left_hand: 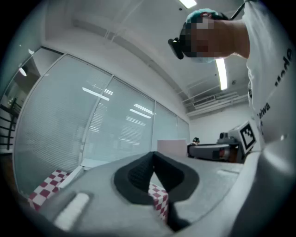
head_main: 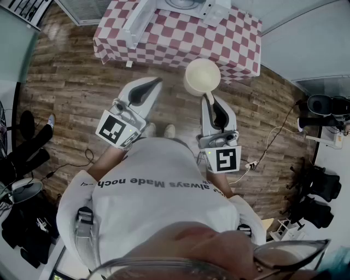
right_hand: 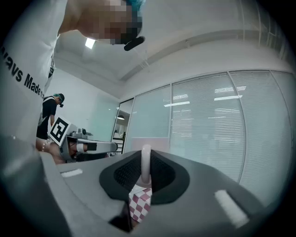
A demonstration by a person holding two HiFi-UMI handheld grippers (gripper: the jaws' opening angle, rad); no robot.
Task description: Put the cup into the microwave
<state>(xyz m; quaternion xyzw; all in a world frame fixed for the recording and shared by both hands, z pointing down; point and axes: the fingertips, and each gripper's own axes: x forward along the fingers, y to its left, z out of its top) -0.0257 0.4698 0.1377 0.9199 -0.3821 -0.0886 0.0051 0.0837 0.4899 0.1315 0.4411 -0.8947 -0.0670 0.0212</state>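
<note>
In the head view a cream cup (head_main: 202,76) hangs in the air just in front of the red-and-white checked table (head_main: 235,46). My right gripper (head_main: 209,99) is shut on its handle. In the right gripper view that white handle (right_hand: 145,163) stands upright between the dark pads of the right gripper (right_hand: 145,178). My left gripper (head_main: 157,82) is held beside it to the left, shut and empty; in the left gripper view its jaws (left_hand: 153,167) meet with nothing between them. The white microwave (head_main: 188,6) sits on the table at the top edge, with what looks like its open door (head_main: 135,24) at the left.
Wooden floor lies below the grippers, with the person's shoes (head_main: 158,130) on it. A cable and power strip (head_main: 252,164) lie at the right. Dark chairs and gear (head_main: 320,191) stand at the right, another person's leg (head_main: 30,145) at the left.
</note>
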